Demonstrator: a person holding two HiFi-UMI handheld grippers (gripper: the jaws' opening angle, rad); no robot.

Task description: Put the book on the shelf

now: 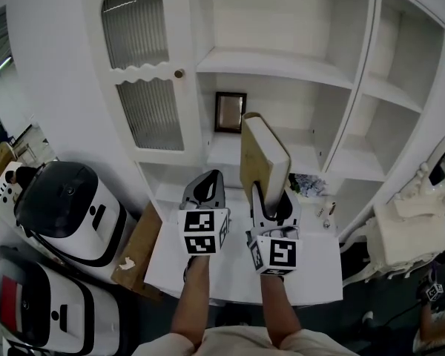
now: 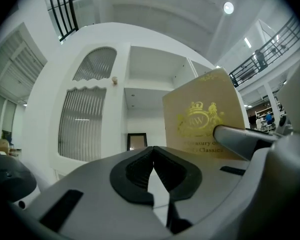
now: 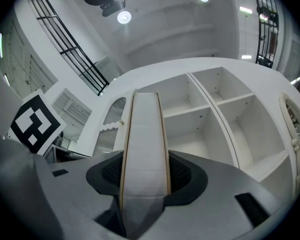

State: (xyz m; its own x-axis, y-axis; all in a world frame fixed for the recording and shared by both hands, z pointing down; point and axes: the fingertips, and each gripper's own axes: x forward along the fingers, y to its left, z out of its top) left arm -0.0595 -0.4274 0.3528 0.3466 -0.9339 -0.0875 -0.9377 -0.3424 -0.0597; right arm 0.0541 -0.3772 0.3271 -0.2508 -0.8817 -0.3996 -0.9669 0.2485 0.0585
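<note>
The book (image 1: 264,162), a thick tan hardback with gold print on its cover, stands upright in the air in front of a tall white shelf unit (image 1: 282,64). It is above a white table (image 1: 230,269) and rests on no shelf board yet. The open compartments lie just beyond it, with a small dark picture frame (image 1: 230,111) on one of them.

It looks stiff and fairly heavy, a solid block of pages between hard boards, so it should keep its shape when squeezed. The smooth covers may slide under the pads. Held at its lower end, it is likely top-heavy and could tip. The safest hold looks to be flat across both covers, which is how it is taken now.

The right gripper (image 1: 271,199) clamps the book's lower end. Its jaws stand fairly wide, one pad pressed on each cover, and the pale page edge faces the gripper's camera.

The left gripper (image 1: 205,191) hangs just beside it, apart from the book. Its jaws are brought together at the tips, with nothing between them.
</note>
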